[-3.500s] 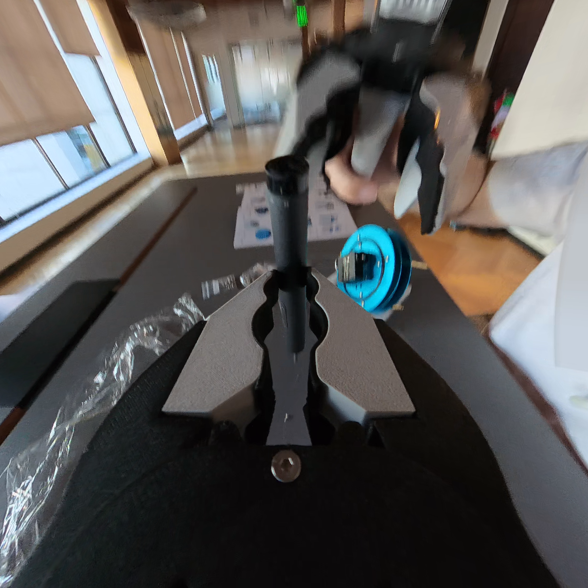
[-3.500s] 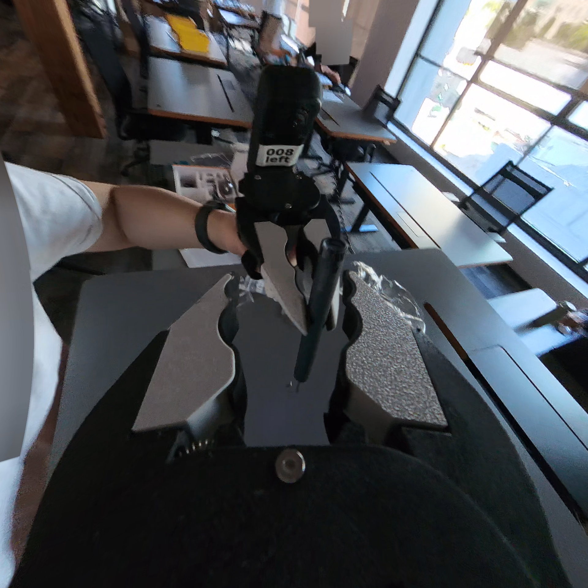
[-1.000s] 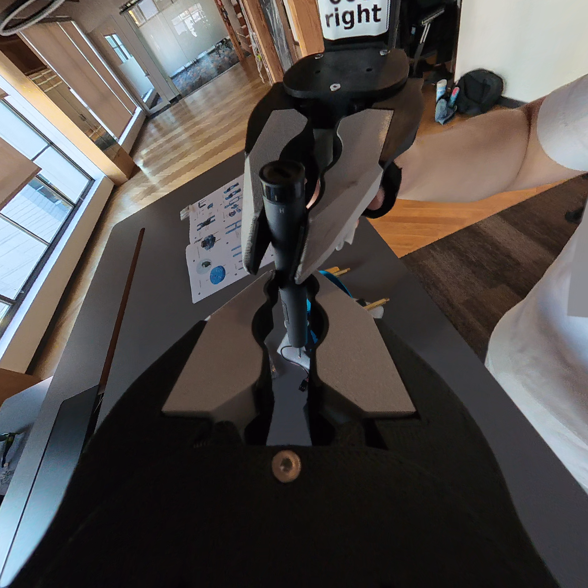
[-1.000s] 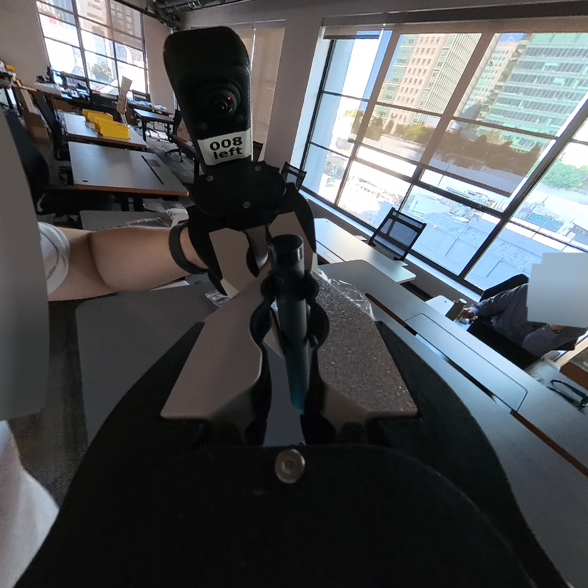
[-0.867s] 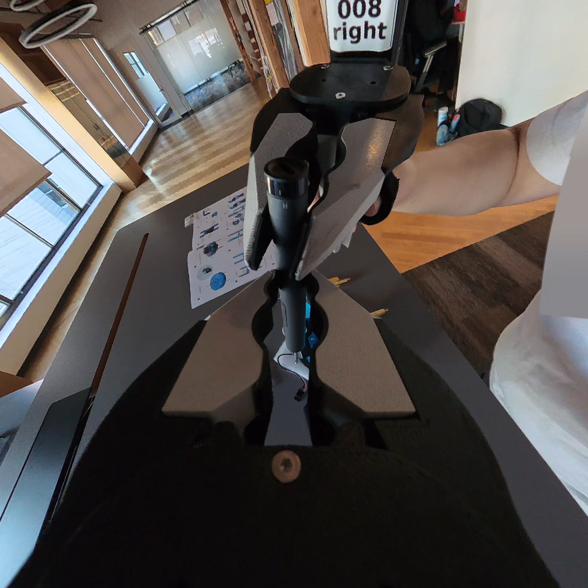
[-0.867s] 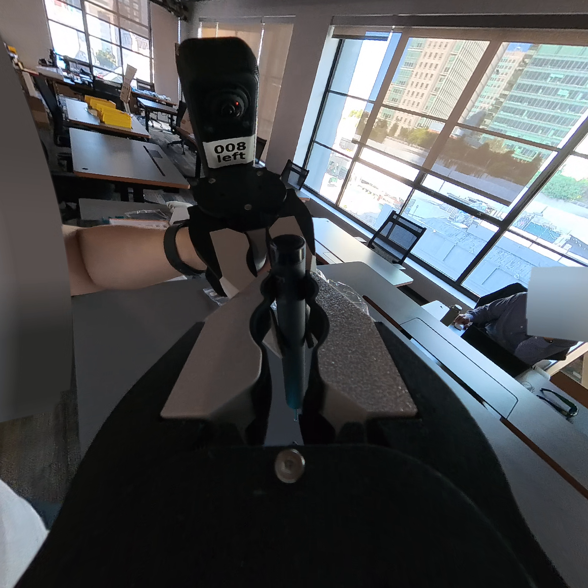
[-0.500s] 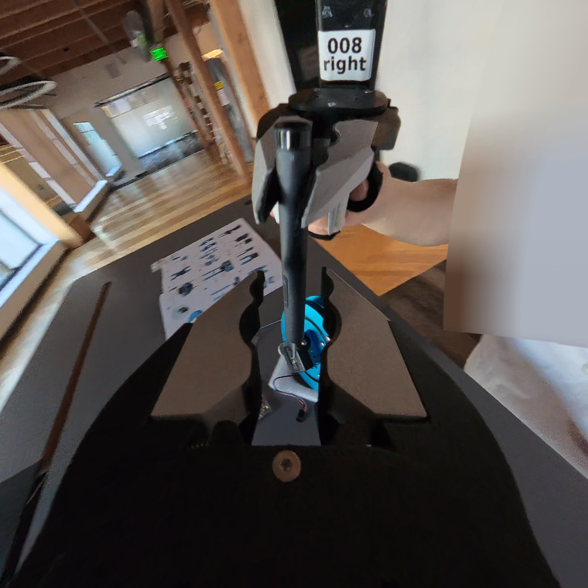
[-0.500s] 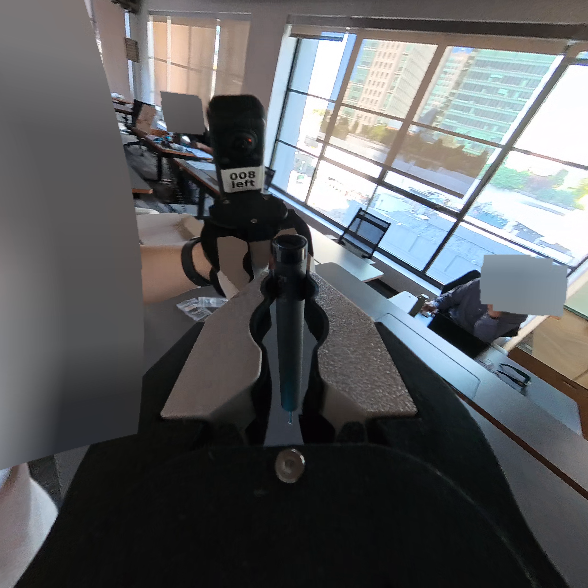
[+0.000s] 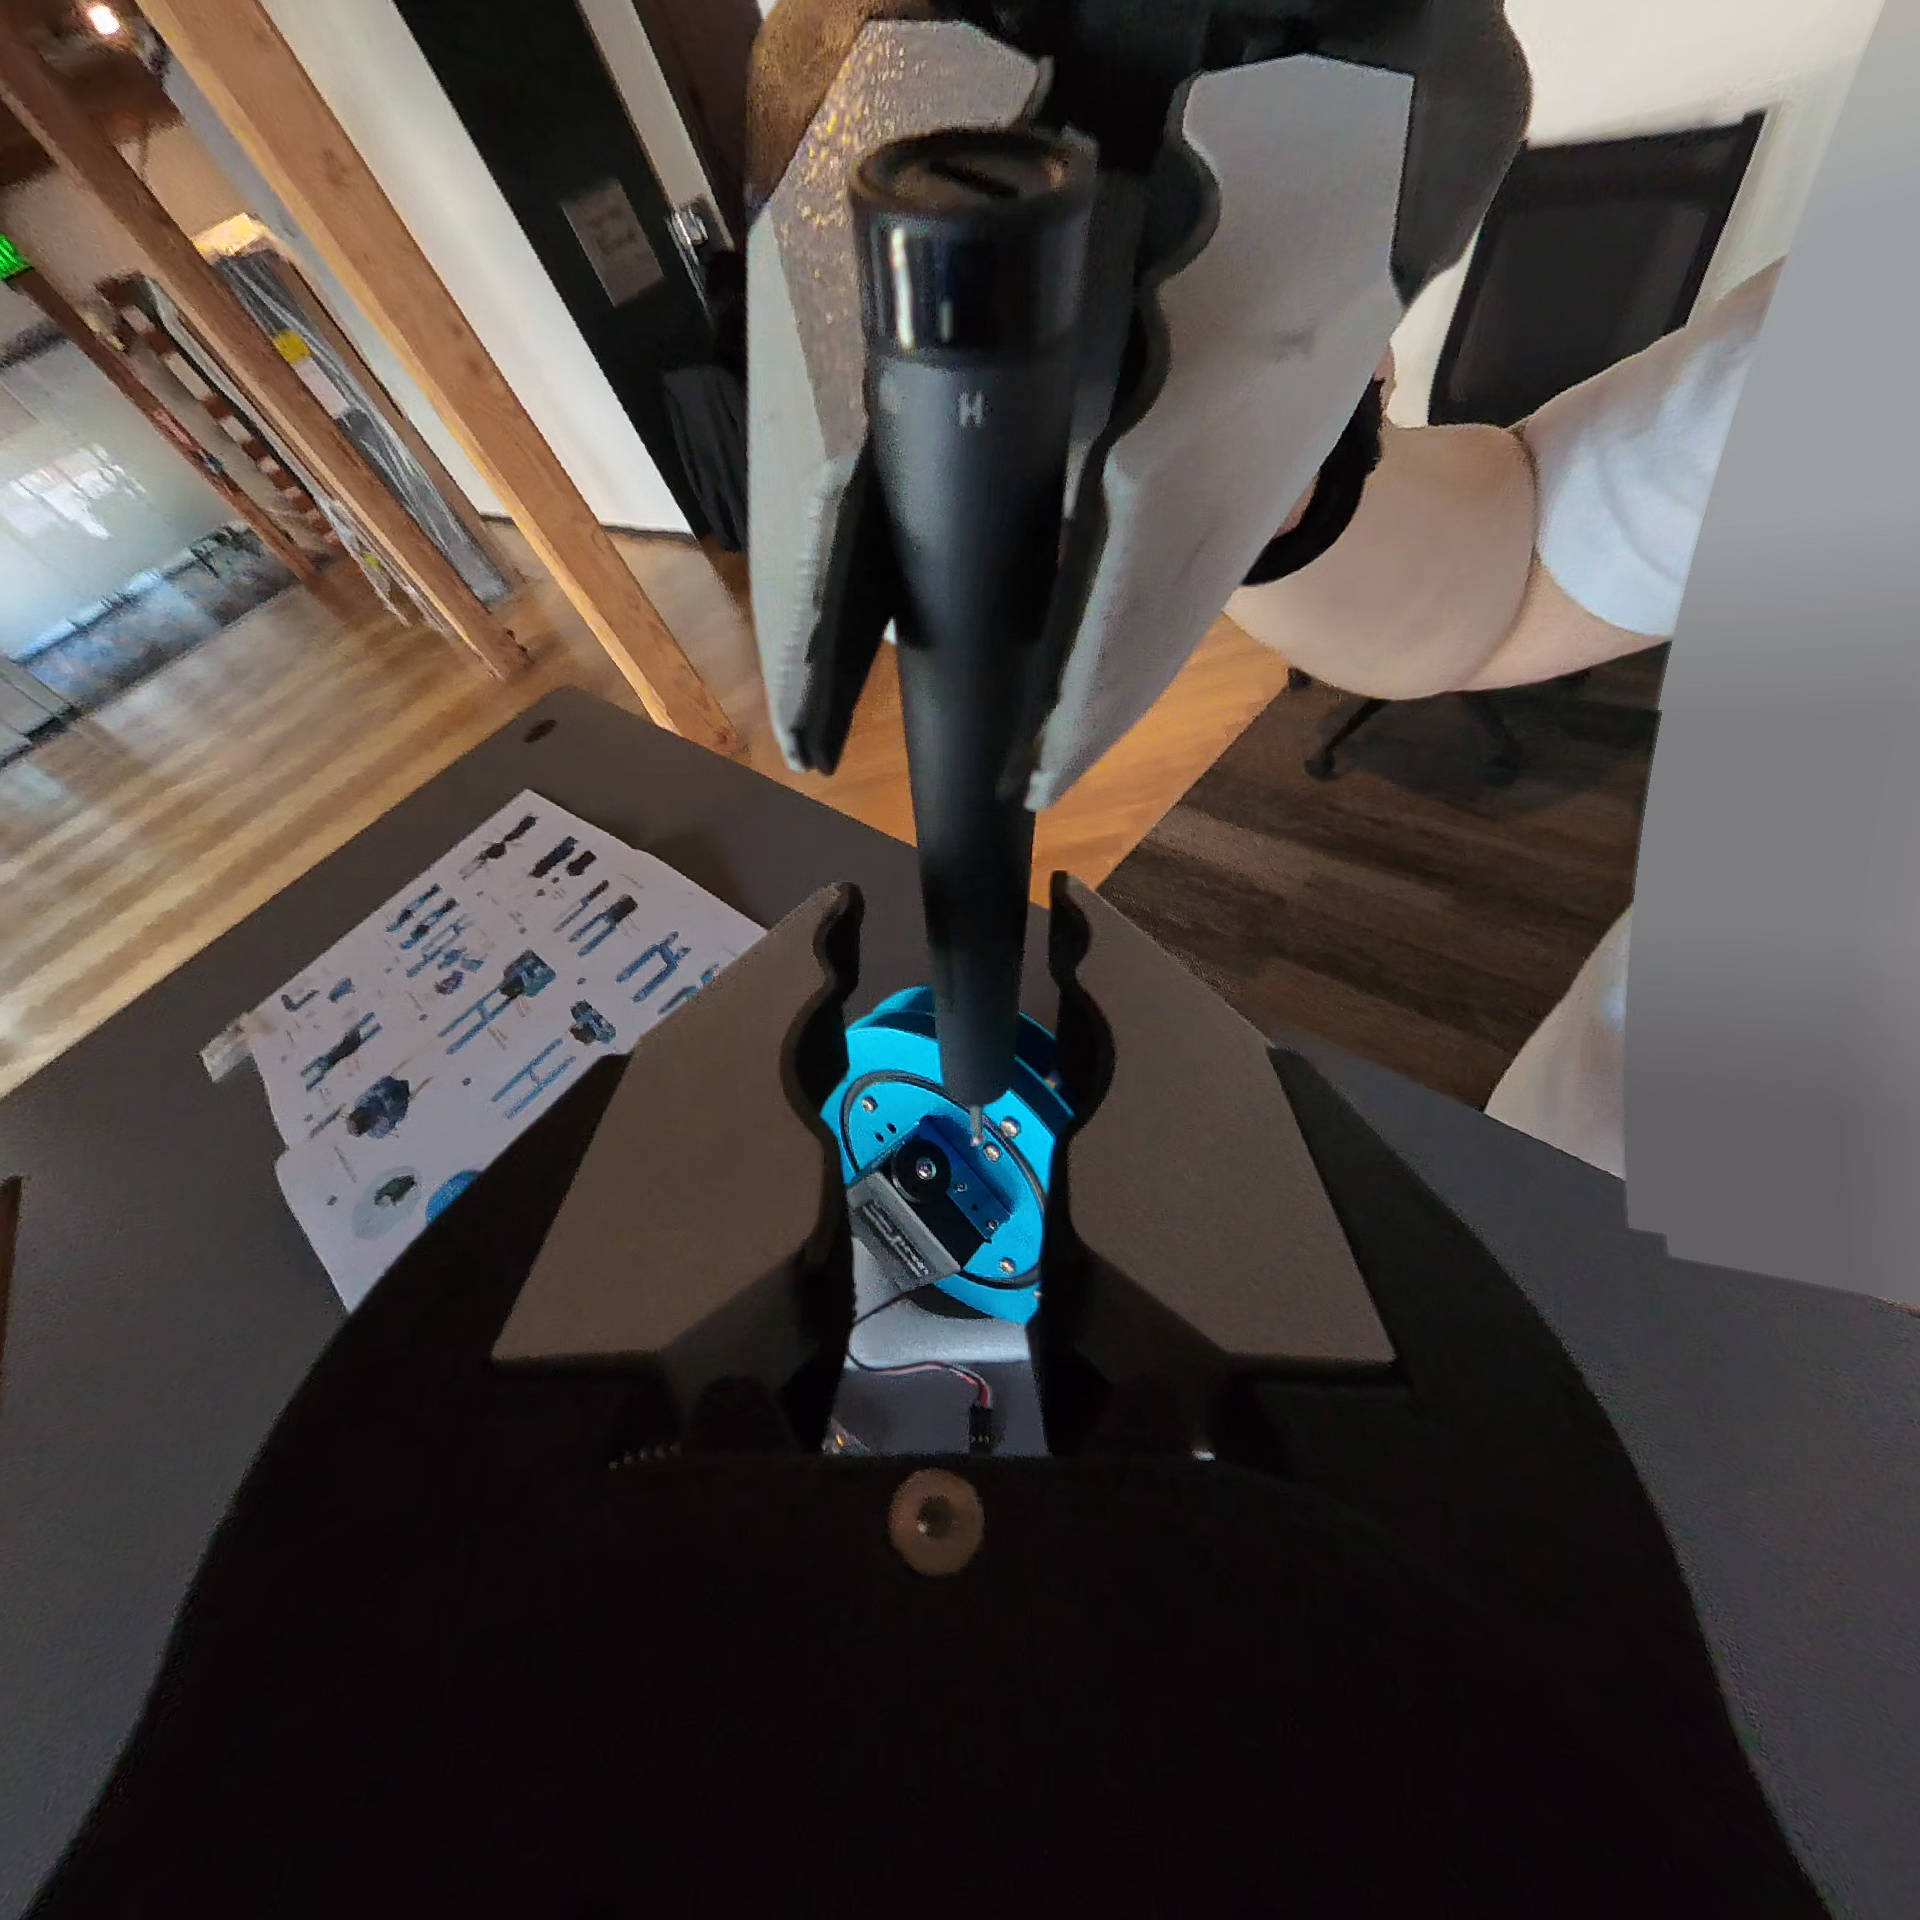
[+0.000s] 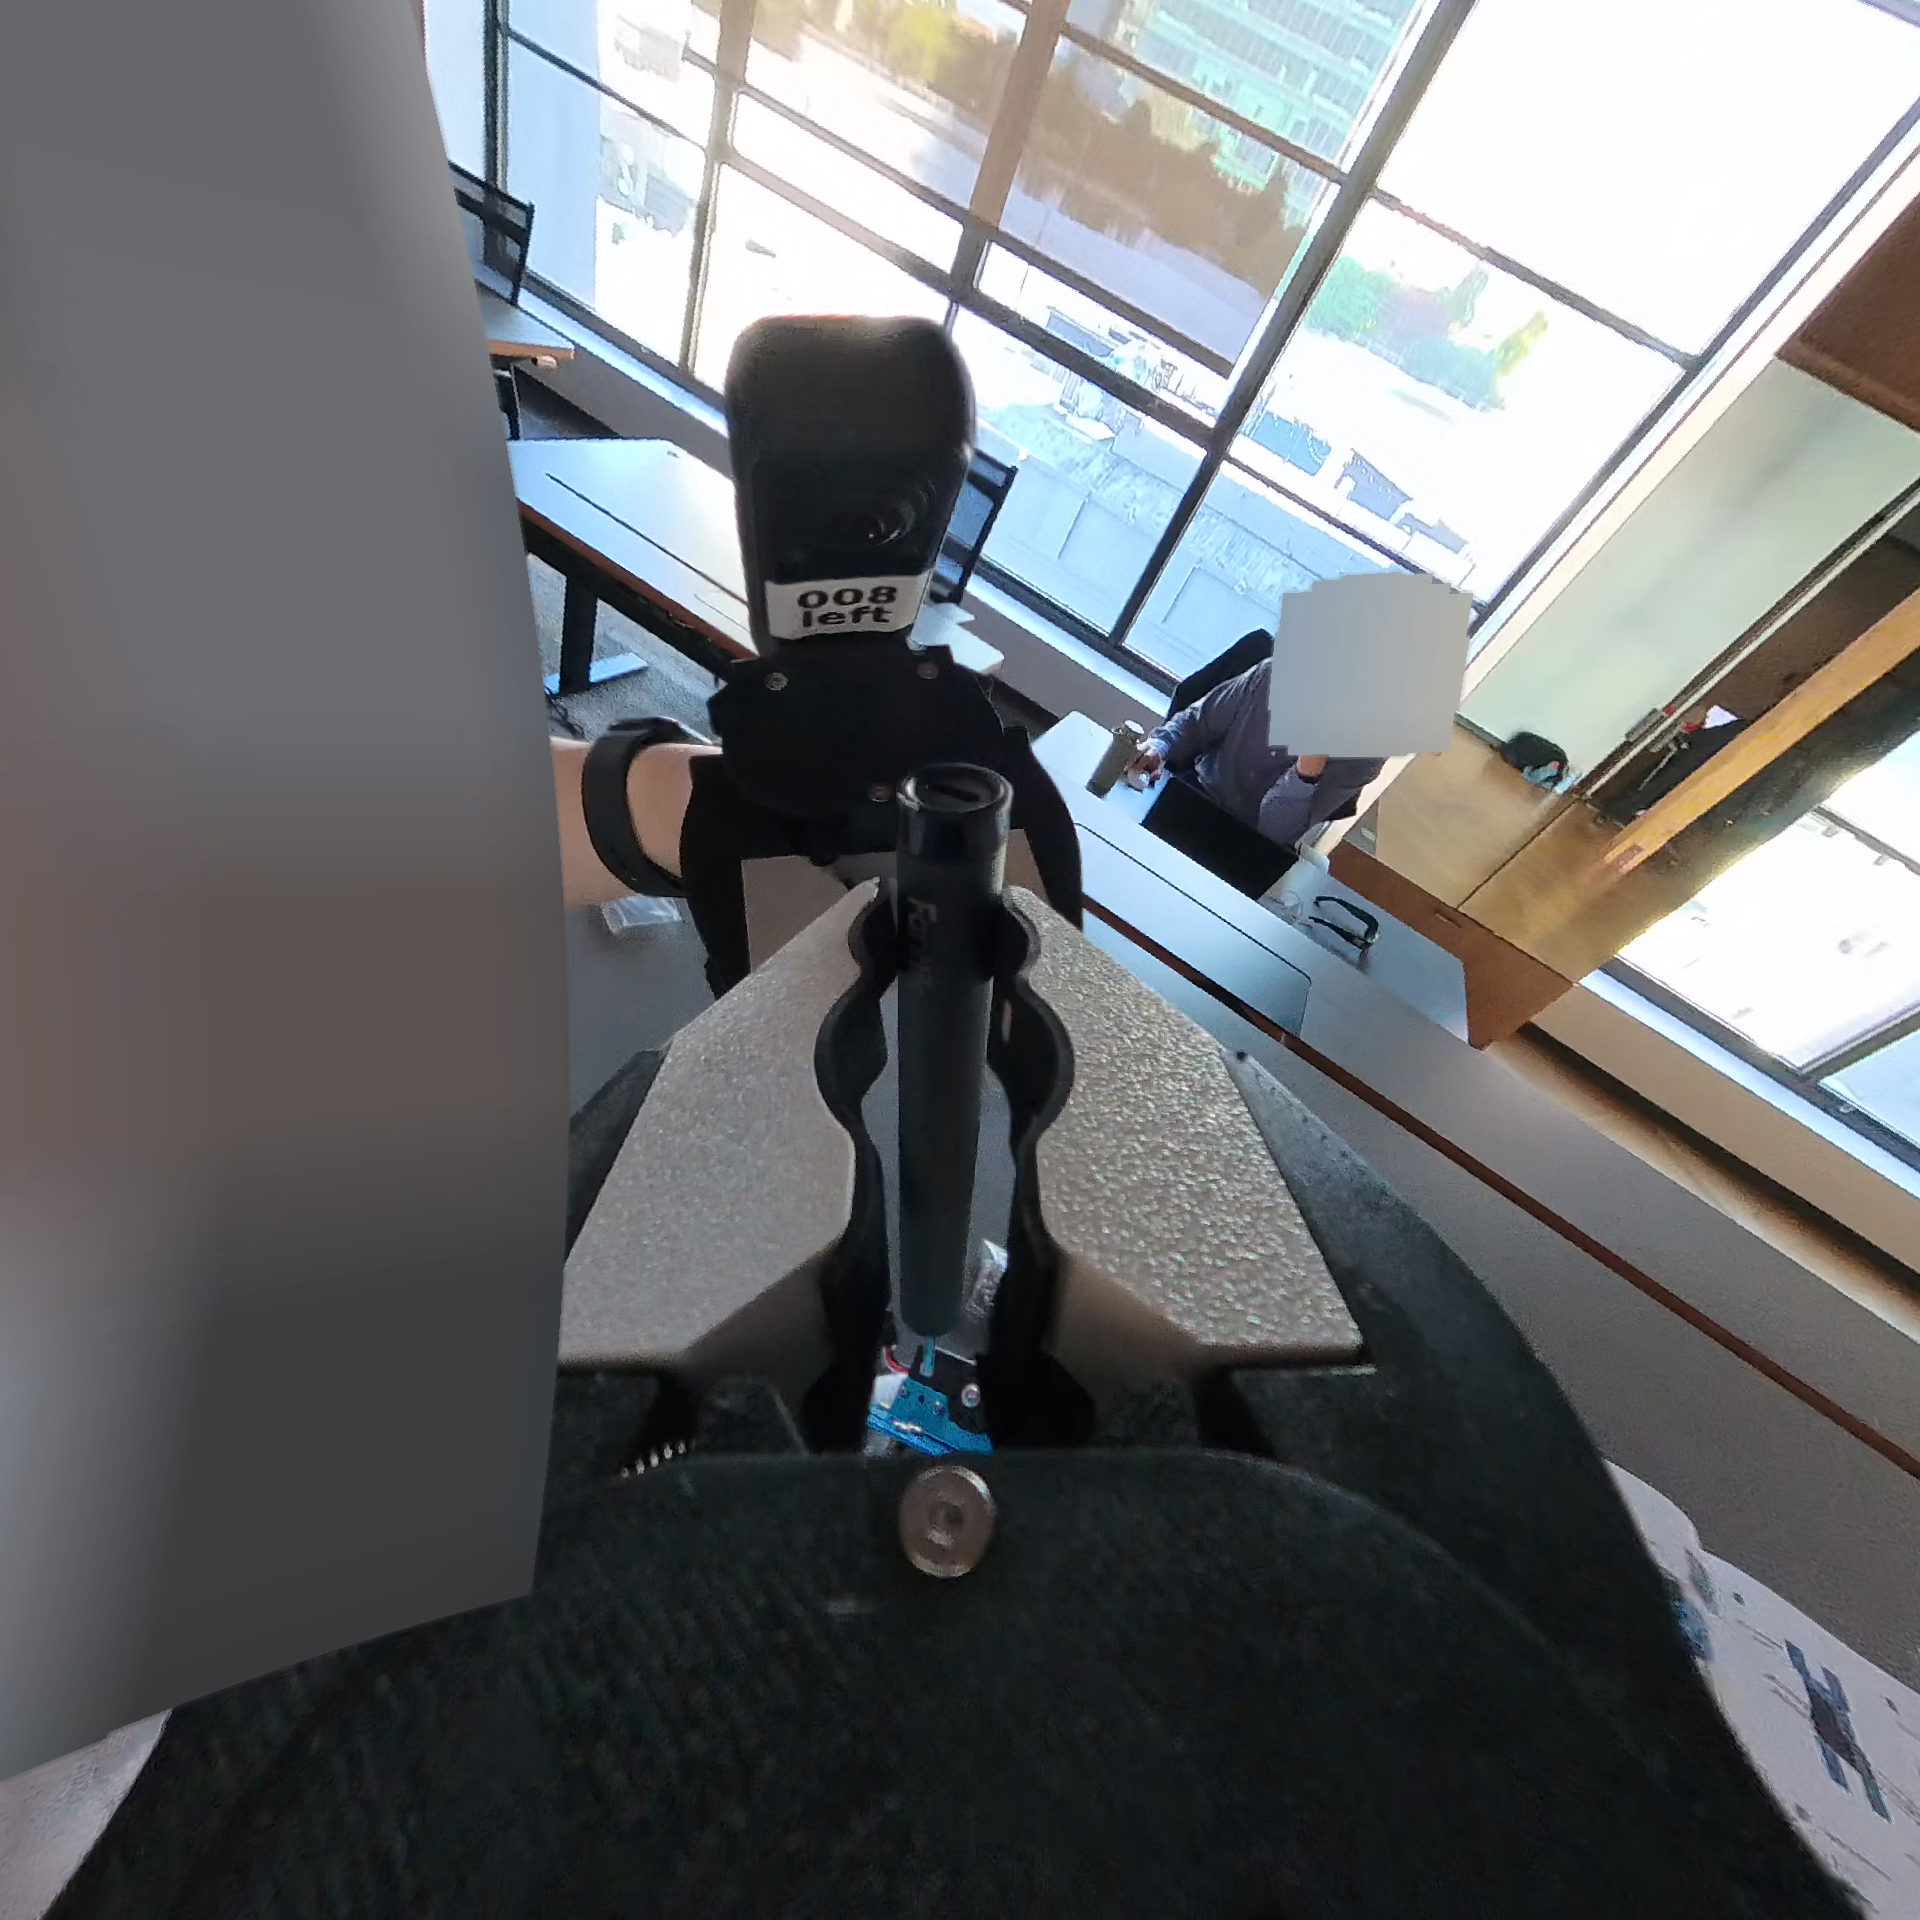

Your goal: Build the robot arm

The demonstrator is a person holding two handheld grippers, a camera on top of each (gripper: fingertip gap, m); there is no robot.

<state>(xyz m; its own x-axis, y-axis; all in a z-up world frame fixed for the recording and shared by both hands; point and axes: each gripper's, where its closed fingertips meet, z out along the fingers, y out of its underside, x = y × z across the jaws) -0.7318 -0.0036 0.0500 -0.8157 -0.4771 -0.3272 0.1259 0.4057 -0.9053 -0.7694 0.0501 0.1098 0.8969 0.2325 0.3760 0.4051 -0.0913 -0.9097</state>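
Your right tool [image 10: 940,1049] is clamped on the black electric screwdriver [image 9: 971,665], held near its upper barrel, tip down on a screw of the blue round servo assembly [image 9: 940,1164] on the dark counter [image 9: 156,1226]. Your left tool [image 9: 951,1039] stands open, its fingers either side of the blue part without touching it. Printed sheet [image 9: 457,1029] lies far left. Judgement: driver rigid, smooth, light; blue part small, metal, apt to slide; hold it by its rim.

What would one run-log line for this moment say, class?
right tool: shut on black screwdriver | tip: at a screw on blue disc assembly | left tool: open, flanking disc | nearby: printed sheet on dark table
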